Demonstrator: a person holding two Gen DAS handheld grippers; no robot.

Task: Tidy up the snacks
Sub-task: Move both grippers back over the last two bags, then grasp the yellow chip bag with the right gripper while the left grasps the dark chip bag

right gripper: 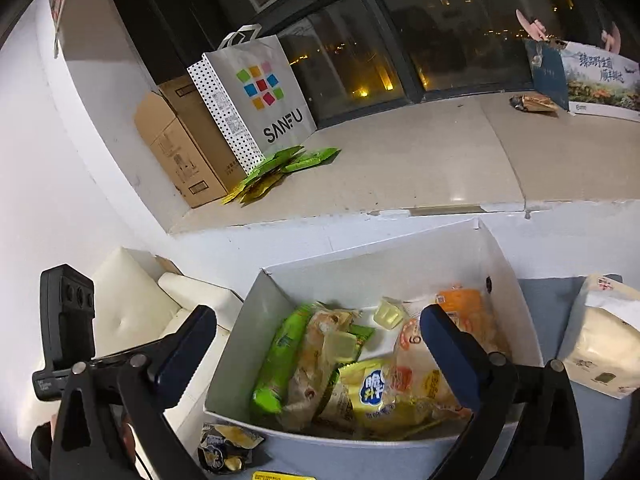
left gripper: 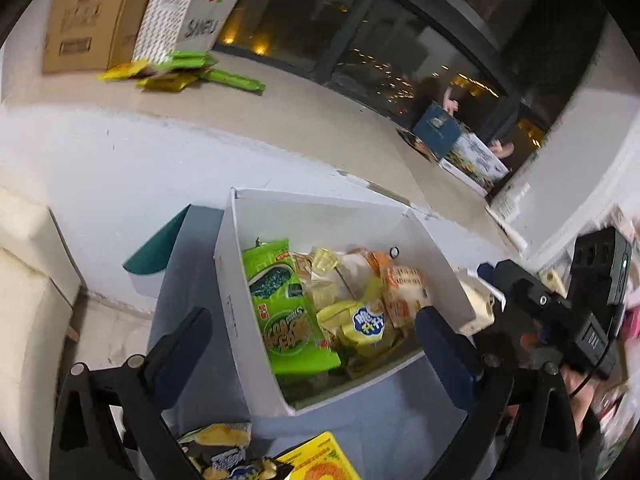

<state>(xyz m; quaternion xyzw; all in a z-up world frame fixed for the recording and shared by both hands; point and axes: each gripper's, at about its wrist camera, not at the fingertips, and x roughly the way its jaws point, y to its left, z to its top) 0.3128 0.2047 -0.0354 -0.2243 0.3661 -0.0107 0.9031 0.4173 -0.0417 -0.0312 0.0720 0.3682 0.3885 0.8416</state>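
**Both grippers wide open over the snack box**

My left gripper (left gripper: 312, 340) hangs with its jaws spread apart and nothing between them; through the gap I look down into the white box (left gripper: 240, 272) at the centre of the frame. My right gripper (right gripper: 320, 344) is equally wide apart and empty, above the same box (right gripper: 504, 256) in the lower middle of its view.

The snacks lie heaped inside. In the left wrist view a green seaweed packet (left gripper: 288, 308) leans against the box's left wall, with a yellow bag (left gripper: 366, 326) just to its right and a pale wrapped cake (left gripper: 404, 292) beyond that. A small clear jelly cup (left gripper: 325, 258) sits toward the back.

Outside the box, a yellow-and-black packet (right gripper: 228, 446) rests on the grey surface (right gripper: 552, 304) near the box's front left corner, at the bottom of the right wrist view. A pack of tissues (right gripper: 604, 344) stands at the right edge.

On the window ledge (right gripper: 400, 160) in the upper part of the frame, green and yellow packets (right gripper: 284, 168) are piled against a paper shopping bag (right gripper: 260, 92), beside a cardboard carton (right gripper: 180, 148).
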